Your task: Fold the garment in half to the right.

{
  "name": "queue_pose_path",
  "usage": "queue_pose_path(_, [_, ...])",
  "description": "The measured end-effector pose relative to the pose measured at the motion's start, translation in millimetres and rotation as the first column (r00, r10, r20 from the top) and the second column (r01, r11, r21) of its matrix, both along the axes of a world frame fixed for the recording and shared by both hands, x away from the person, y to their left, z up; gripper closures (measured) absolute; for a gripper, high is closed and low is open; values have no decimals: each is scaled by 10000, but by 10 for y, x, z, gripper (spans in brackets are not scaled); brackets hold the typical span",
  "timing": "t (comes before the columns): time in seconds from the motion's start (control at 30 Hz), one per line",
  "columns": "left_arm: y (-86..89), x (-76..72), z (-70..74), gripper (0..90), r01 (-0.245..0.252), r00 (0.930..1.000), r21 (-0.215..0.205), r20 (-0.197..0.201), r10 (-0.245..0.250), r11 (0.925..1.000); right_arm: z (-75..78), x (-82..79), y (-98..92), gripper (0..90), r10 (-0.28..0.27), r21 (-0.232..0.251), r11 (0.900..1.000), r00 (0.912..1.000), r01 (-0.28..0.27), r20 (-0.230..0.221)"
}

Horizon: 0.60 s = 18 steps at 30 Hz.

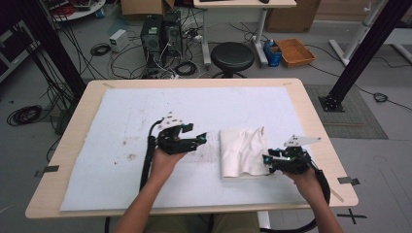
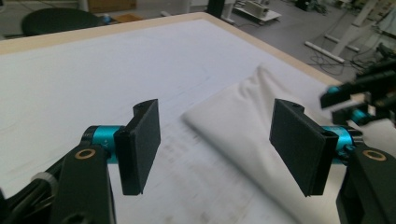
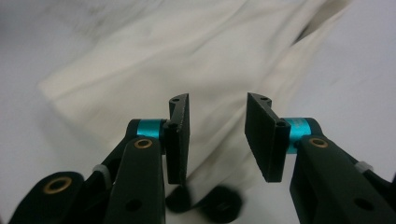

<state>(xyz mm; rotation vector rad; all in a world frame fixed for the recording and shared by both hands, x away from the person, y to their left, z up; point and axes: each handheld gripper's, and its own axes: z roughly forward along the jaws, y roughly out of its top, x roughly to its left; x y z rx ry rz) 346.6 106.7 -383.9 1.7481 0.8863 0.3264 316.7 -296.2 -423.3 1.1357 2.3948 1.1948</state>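
Observation:
A folded white cloth (image 1: 241, 151) lies on the white mat right of the table's middle. My left gripper (image 1: 201, 139) sits just left of the cloth, pointing right at it, jaws wide open and empty. In the left gripper view the cloth (image 2: 243, 116) lies beyond the open left gripper (image 2: 217, 149). My right gripper (image 1: 266, 159) is at the cloth's right edge near its front corner, pointing left. In the right gripper view the right gripper (image 3: 217, 140) stands open with a gap over the cloth (image 3: 187, 60), pads not pressing on it.
The wooden table (image 1: 73, 121) carries a white mat (image 1: 145, 102) with faint stains at its left front. Behind the table stand a black stool (image 1: 233, 56), computer towers (image 1: 160, 31) and cables; a black frame post (image 1: 362, 53) rises at the right.

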Motion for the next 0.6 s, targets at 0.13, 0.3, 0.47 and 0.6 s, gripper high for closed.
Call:
queue_pose_path(0.13, [331,-86,-107,336,-495,9986,-69,-173,493,9988,-138,-98,122,730,95,-869,9961,9992,-129,-393])
queue_pose_path(0.3, [529,-181,-217,336,-640,9979,-100,-138,639,9979,-86,-123,110,872,-20,-1710,9853,10000,8,-68])
queue_pose_path(0.47, [674,-258,-340,336,-816,9965,-90,-205,814,9966,-83,-191,-58,880,-517,-1890,9808,9986,490,-91])
queue_pose_path(0.6, [749,-310,-417,336,-897,9956,-122,-299,893,9959,-79,-222,-136,854,-707,-1826,9812,9968,630,-360])
